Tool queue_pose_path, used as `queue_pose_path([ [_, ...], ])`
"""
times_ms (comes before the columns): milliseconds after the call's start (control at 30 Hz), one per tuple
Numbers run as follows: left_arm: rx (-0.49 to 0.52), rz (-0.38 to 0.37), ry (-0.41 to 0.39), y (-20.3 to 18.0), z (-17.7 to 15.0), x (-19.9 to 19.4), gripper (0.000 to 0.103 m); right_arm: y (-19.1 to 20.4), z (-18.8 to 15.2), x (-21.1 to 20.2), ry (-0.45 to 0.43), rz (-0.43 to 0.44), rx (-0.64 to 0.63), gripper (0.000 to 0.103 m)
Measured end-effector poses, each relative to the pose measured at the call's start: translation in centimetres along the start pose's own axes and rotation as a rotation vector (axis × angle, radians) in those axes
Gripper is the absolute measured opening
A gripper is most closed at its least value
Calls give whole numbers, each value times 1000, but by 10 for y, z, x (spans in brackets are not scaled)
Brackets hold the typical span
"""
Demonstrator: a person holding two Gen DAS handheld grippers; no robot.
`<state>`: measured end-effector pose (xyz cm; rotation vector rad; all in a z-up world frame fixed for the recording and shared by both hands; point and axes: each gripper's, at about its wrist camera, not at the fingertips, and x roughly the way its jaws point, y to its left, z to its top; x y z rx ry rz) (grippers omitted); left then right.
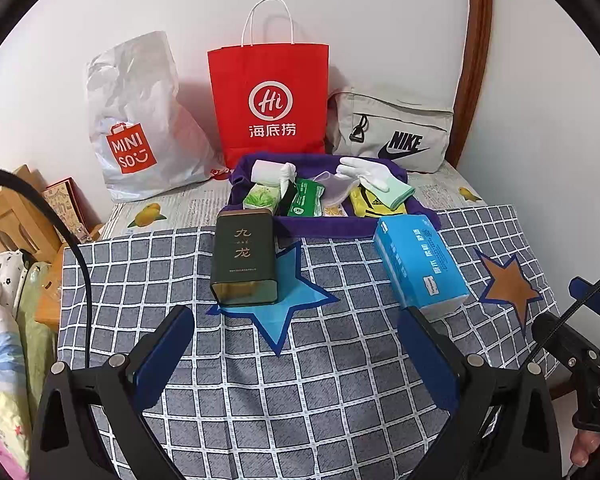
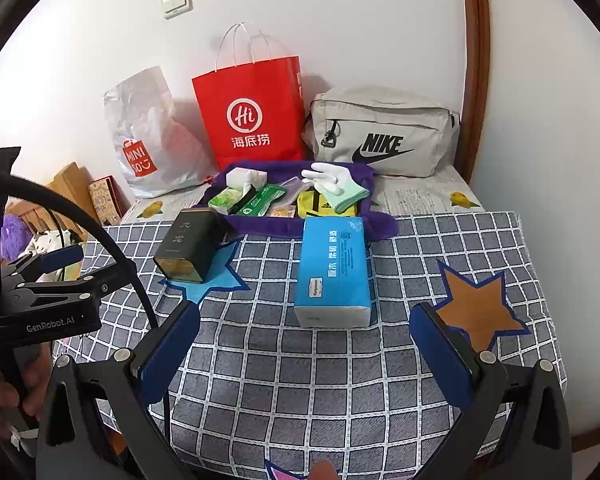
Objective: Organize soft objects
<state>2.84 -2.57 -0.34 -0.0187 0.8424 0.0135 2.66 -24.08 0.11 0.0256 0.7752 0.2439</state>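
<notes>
A blue tissue pack [image 1: 420, 260] [image 2: 334, 270] lies on the checked cloth, just ahead of my right gripper [image 2: 304, 320]. A dark green tin [image 1: 244, 256] [image 2: 190, 244] lies on a blue star patch. Behind them a purple tray [image 1: 320, 226] [image 2: 260, 226] holds a white glove [image 1: 364, 170] [image 2: 326, 176], a yellow garment [image 1: 374, 202] [image 2: 320, 204], green wipe packs [image 1: 306, 198] [image 2: 256, 202] and a white roll [image 1: 266, 170]. My left gripper [image 1: 296, 320] stands open over the cloth, empty. The right gripper is open and empty too.
Against the wall stand a white Miniso bag [image 1: 140, 120] [image 2: 152, 136], a red paper bag [image 1: 268, 100] [image 2: 252, 112] and a grey Nike bag [image 1: 396, 132] [image 2: 384, 132]. An orange star patch [image 1: 508, 288] [image 2: 476, 308] marks the cloth at right. Wooden furniture [image 1: 8, 216] sits at left.
</notes>
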Motion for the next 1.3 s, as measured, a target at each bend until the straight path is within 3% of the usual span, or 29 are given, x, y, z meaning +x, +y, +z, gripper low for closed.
queue_pose_path([
  [1300, 37, -2, -2, 6, 1, 11, 102, 2, -4, 5, 9, -4, -13, 103],
])
